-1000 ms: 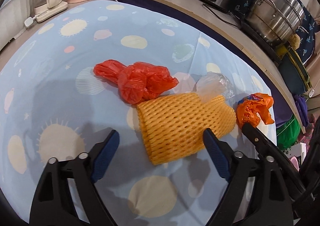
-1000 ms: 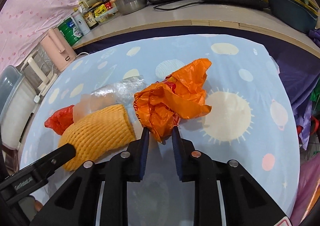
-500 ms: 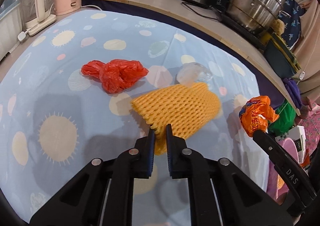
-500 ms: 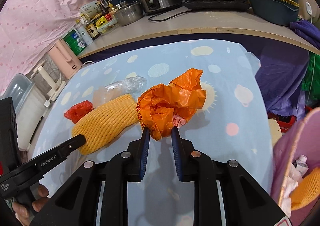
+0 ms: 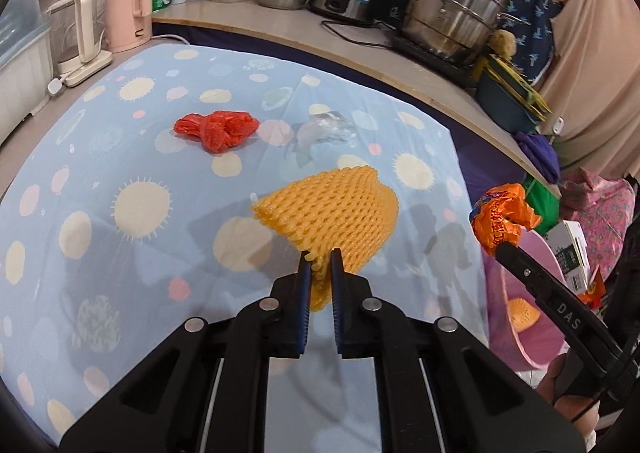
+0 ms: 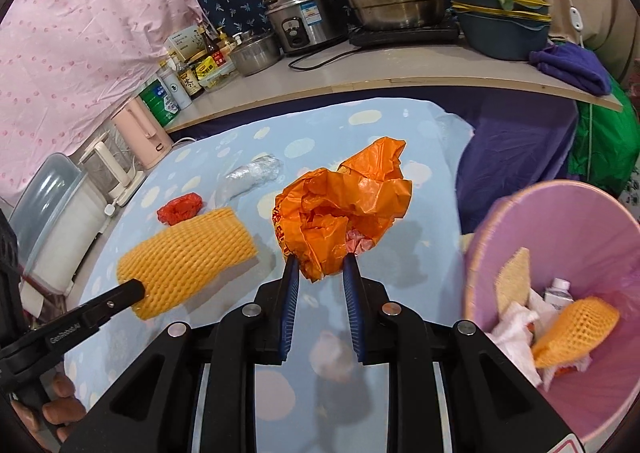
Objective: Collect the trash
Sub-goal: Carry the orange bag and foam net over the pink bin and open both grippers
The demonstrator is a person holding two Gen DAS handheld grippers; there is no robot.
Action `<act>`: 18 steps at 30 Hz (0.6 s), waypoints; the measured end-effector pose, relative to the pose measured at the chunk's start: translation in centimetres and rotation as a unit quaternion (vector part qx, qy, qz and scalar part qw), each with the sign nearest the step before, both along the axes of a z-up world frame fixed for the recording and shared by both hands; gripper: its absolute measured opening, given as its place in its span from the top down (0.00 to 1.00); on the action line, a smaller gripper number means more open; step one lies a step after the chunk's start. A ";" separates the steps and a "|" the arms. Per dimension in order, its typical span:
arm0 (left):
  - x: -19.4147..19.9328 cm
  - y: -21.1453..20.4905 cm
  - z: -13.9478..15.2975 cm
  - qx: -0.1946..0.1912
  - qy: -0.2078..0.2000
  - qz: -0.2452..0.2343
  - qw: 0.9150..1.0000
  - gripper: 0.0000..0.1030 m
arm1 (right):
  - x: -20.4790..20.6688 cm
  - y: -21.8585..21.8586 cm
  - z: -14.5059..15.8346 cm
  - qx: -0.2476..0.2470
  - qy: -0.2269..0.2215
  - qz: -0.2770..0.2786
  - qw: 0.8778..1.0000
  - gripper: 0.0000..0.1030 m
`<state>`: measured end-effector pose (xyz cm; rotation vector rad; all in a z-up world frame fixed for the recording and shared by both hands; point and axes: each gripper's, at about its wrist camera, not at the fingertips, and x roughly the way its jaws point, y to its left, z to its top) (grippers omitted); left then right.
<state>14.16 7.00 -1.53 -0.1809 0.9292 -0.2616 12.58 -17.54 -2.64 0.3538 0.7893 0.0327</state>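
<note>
Trash is partly collected: the pink bin (image 6: 560, 213) beside the bench (image 5: 100, 233) already holds foam net and paper. A red bag (image 5: 218, 129) and clear wrapper (image 5: 328, 129) remain on the cloth. The left gripper (image 5: 319, 261) pinches the yellow foam net (image 5: 336, 213); the right gripper (image 6: 318, 267) pinches the orange bag (image 6: 344, 201), both lifted.
</note>
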 end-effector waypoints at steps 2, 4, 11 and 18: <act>-1.1 -0.7 0.6 -0.003 -0.003 -0.010 1.000 0.91 | -1.2 -1.0 0.1 0.003 -0.001 -0.011 1.000 0.79; -2.0 -1.5 1.1 -0.005 -0.007 -0.021 1.000 0.91 | -2.5 -2.2 0.1 0.006 -0.001 -0.025 1.000 0.79; -4.6 -6.7 3.0 -0.011 -0.024 -0.082 0.996 0.91 | -6.6 -7.2 -0.2 0.002 0.002 -0.078 0.997 0.79; -6.1 -13.6 3.9 -0.017 -0.036 -0.150 0.988 0.91 | -9.7 -11.7 -1.6 0.007 0.015 -0.126 0.992 0.79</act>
